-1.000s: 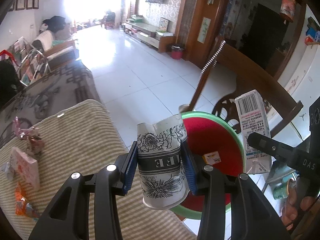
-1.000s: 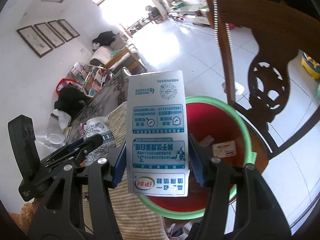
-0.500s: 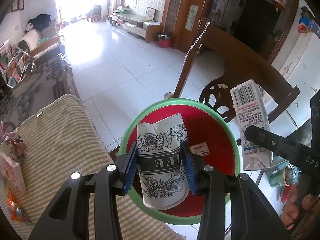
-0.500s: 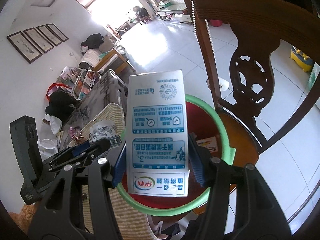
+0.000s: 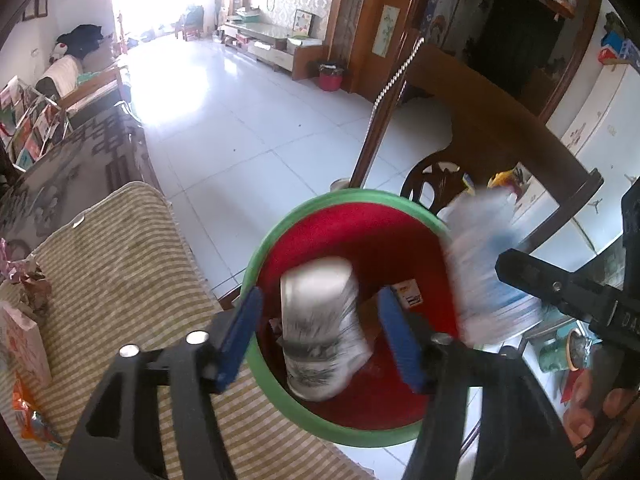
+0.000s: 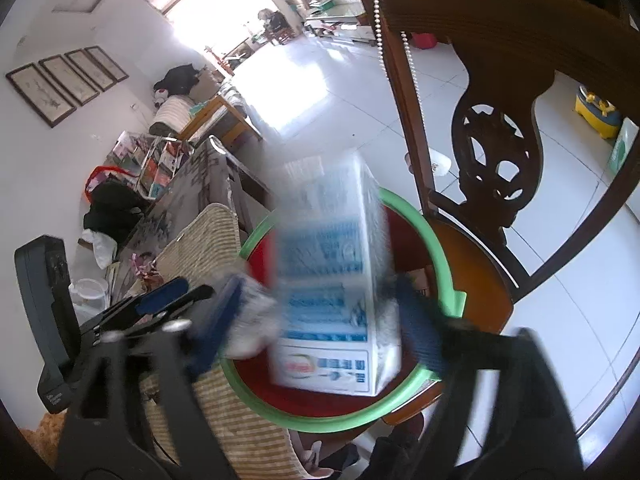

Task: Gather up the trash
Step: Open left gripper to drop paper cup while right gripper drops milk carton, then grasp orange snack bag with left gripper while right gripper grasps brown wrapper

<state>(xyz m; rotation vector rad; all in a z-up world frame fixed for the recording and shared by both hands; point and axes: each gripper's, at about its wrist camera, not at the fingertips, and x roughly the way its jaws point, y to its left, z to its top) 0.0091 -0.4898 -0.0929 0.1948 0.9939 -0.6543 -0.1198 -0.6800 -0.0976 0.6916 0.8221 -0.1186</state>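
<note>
My left gripper [image 5: 320, 332] is open over the red bin with a green rim [image 5: 260, 240]. The crumpled paper cup [image 5: 324, 344] is blurred between the spread fingers, free of both pads, above the bin's inside. My right gripper [image 6: 320, 320] is open too. The white and blue milk carton [image 6: 332, 280] is blurred and tilted between its fingers, over the same bin [image 6: 440, 256]. The carton also shows in the left wrist view [image 5: 480, 272], at the bin's right rim.
The bin stands on a wooden chair [image 6: 500, 152] beside a table with a striped cloth [image 5: 120, 272]. Wrappers and a pink box [image 5: 24, 344] lie on the cloth at the left. A card [image 5: 408, 294] lies in the bin. White tiled floor [image 5: 240, 120] lies beyond.
Both grippers have opened over the bin. The paper cup and the milk carton have come loose from the pads and are dropping, blurred by motion.
</note>
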